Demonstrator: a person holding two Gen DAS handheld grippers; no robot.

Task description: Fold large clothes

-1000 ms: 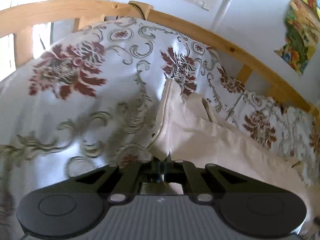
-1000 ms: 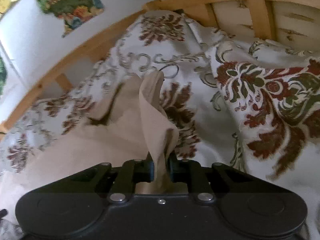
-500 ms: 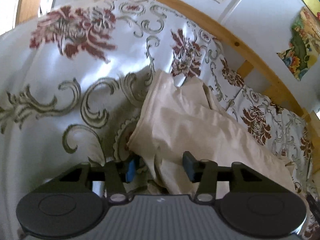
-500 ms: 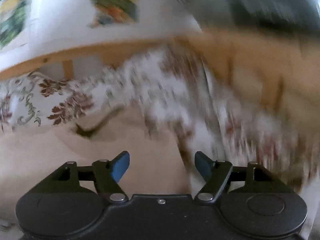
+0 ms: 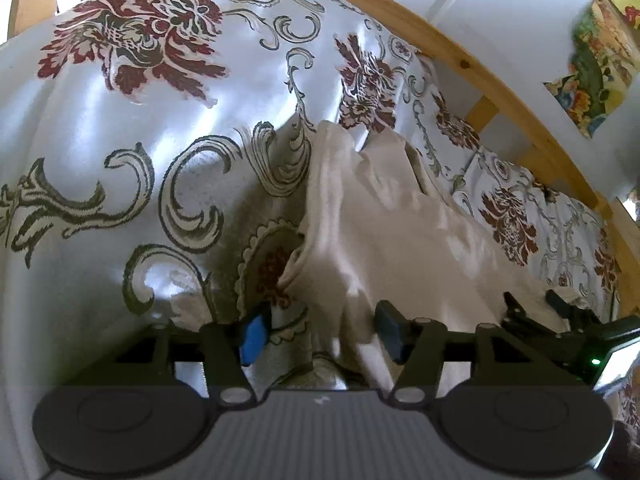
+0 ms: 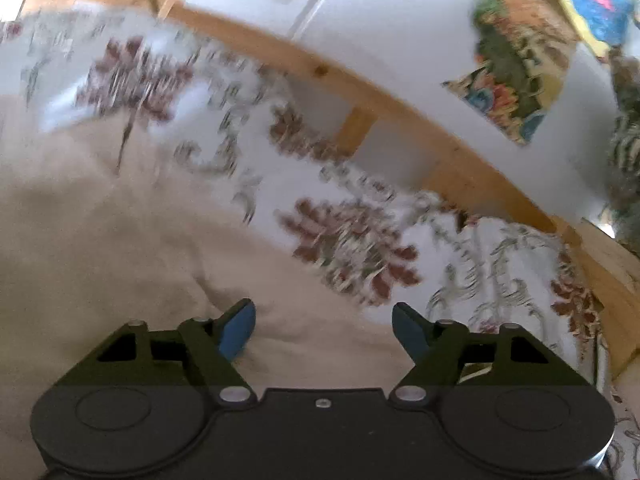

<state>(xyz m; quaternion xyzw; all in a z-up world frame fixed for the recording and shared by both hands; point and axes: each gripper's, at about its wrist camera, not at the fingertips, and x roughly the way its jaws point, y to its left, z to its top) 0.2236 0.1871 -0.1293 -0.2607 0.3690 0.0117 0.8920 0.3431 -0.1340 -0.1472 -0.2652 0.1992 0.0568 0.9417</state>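
A large beige garment (image 5: 400,232) lies rumpled on a floral bedspread (image 5: 120,168). In the left wrist view my left gripper (image 5: 322,336) hangs low over the garment's near end. Its jaws are opening, and a loose fold lies between them with neither pad pressing on it. My right gripper (image 5: 532,300) shows at the lower right of that view, over the same garment. In the blurred right wrist view the right gripper (image 6: 324,332) has its jaws wide and closing slightly. They hold nothing, and the beige garment (image 6: 120,264) lies flat beneath them.
A curved wooden bed rail (image 5: 480,76) runs behind the bedspread, with a white wall and colourful posters (image 5: 592,72) beyond it. The same rail (image 6: 360,92) crosses the right wrist view. Bare bedspread (image 6: 500,264) stretches to the right of the garment.
Both grippers were shut on the beige cloth and have let go. The left sank a little over the dropped fold. The right rolled and swept sideways along the garment.
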